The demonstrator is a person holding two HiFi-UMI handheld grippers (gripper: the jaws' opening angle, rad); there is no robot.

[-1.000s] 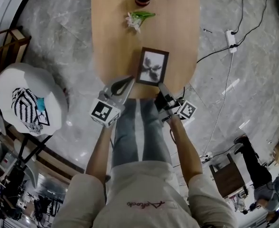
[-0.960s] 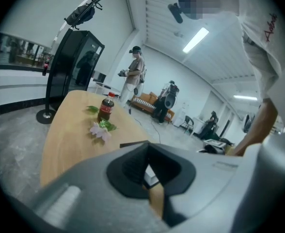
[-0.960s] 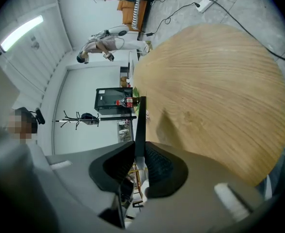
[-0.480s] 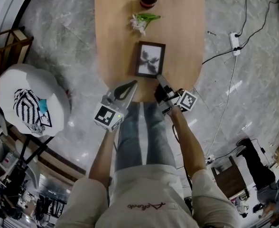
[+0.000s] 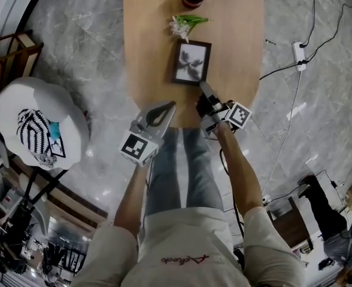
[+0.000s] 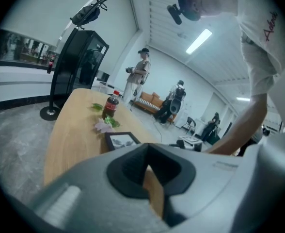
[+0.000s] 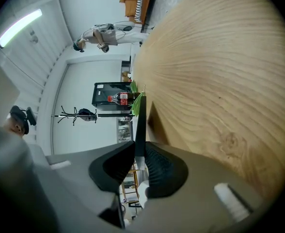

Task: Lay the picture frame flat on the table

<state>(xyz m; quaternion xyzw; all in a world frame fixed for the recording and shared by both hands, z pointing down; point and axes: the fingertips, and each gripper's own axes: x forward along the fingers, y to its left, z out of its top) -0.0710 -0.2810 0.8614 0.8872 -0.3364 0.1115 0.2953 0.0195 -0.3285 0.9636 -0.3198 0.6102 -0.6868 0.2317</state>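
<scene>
The left tongs (image 5: 170, 105) hover over the near edge of the worktop (image 5: 147, 52), jaws together and empty, much as a second ago. The frame (image 5: 191, 63) has moved farther out along the worktop. It sat apart from the flower (image 5: 182, 26) then, and now its far edge is just beside it, and it has turned straighter. It is face up, long axis running near to far, with the far end leaning slightly right. Whether it lies fully flat cannot be told. The right tongs (image 5: 203, 87) are clamped on its near right corner and have moved out with it.
</scene>
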